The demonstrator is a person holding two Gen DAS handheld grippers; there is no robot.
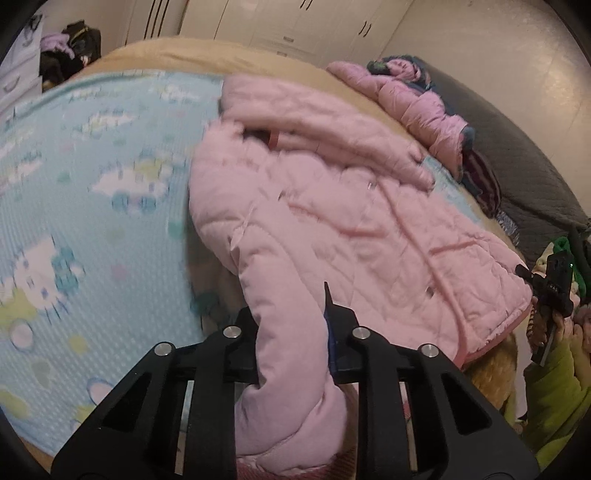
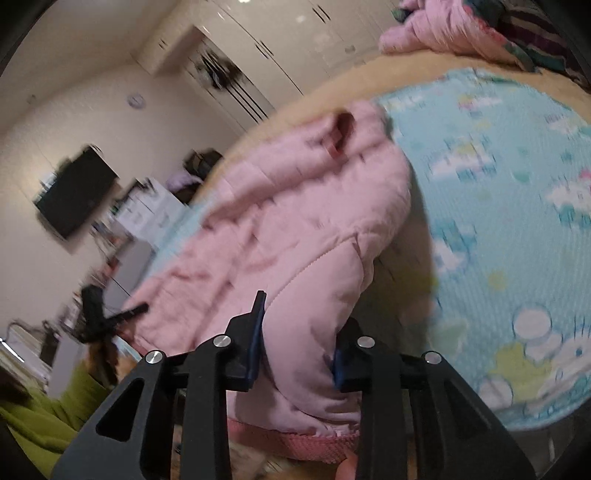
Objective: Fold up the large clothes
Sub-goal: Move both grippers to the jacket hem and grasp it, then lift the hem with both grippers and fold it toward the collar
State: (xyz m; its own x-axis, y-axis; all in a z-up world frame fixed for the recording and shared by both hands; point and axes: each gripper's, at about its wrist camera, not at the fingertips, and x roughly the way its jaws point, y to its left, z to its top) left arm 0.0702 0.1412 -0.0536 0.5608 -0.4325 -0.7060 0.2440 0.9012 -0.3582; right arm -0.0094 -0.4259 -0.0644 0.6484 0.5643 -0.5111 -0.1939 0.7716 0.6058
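Observation:
A pink quilted jacket lies spread on a light blue cartoon-print mat on the bed. My left gripper is shut on the jacket's lower hem corner, with pink fabric bunched between its fingers. My right gripper is shut on the other hem corner of the jacket, lifted a little off the mat. In the left wrist view the right gripper shows at the jacket's far hem edge. In the right wrist view the left gripper shows at the opposite edge.
A second pink puffer jacket and dark striped clothes are piled at the bed's far side. A tan blanket lies under the mat. White wardrobes stand behind, a wall TV to the side.

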